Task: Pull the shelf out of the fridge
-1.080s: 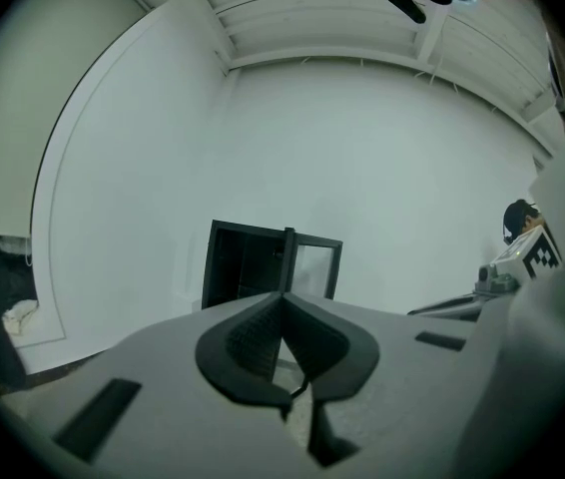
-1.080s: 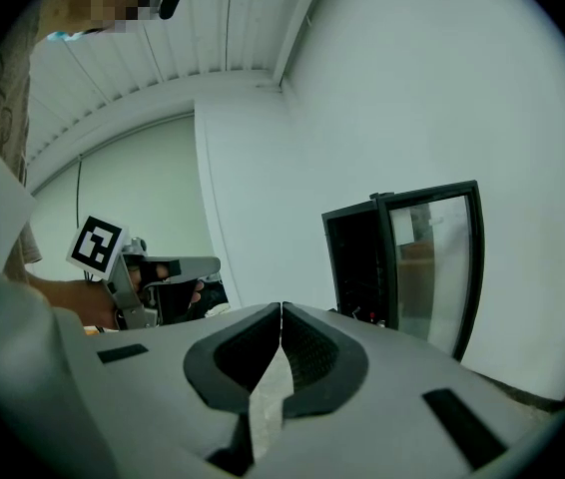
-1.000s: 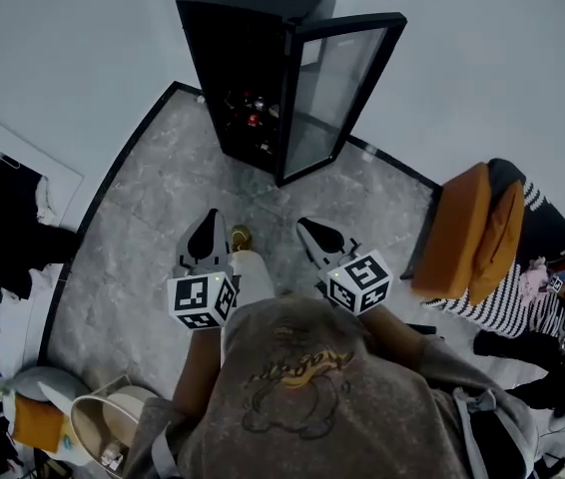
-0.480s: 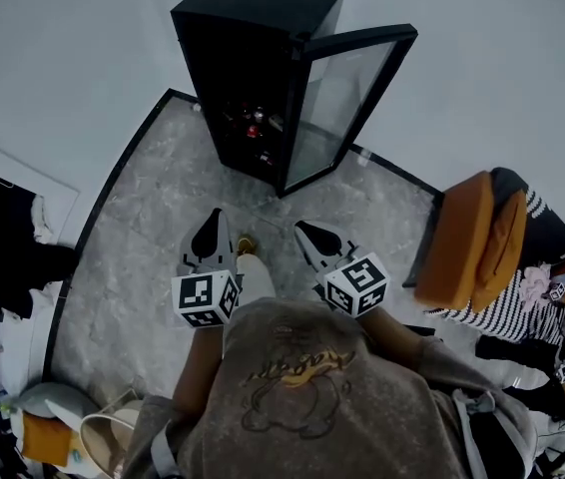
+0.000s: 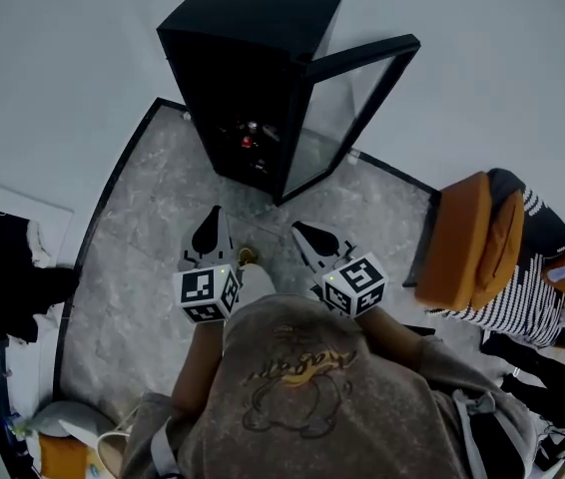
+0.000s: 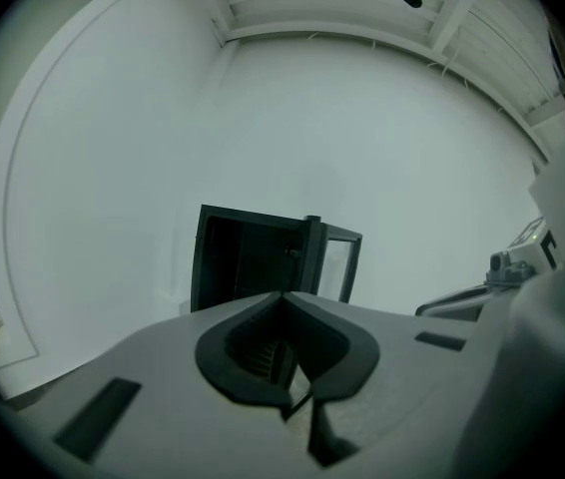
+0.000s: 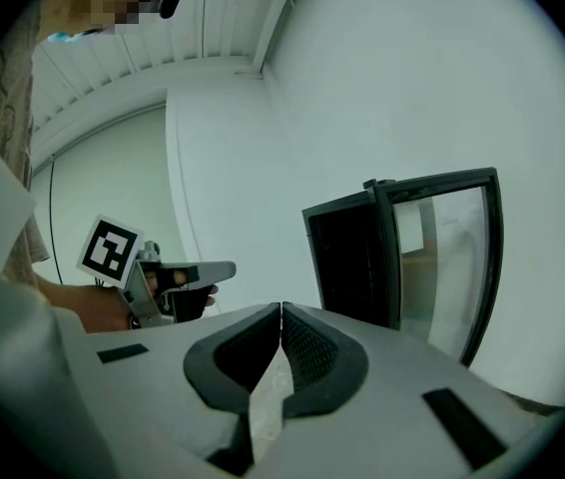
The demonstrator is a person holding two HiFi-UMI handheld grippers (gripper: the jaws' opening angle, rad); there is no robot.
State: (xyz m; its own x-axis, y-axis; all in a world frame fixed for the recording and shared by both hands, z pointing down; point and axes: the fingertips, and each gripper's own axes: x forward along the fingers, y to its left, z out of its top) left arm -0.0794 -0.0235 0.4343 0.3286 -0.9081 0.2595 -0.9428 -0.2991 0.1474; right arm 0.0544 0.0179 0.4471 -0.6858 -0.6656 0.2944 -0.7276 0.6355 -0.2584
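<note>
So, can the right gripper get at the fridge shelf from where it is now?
Probably not yet. The door stands open and nothing blocks the way, but the right gripper, jaws together, hangs well short of the fridge across the floor.

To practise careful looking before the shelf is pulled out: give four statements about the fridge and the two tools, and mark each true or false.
1. The fridge has its door open. True.
2. The left tool is inside the fridge. False: it is shut on nothing, short of the fridge.
3. The right tool is shut. True.
4. The fridge is white. False: it is black.
</note>
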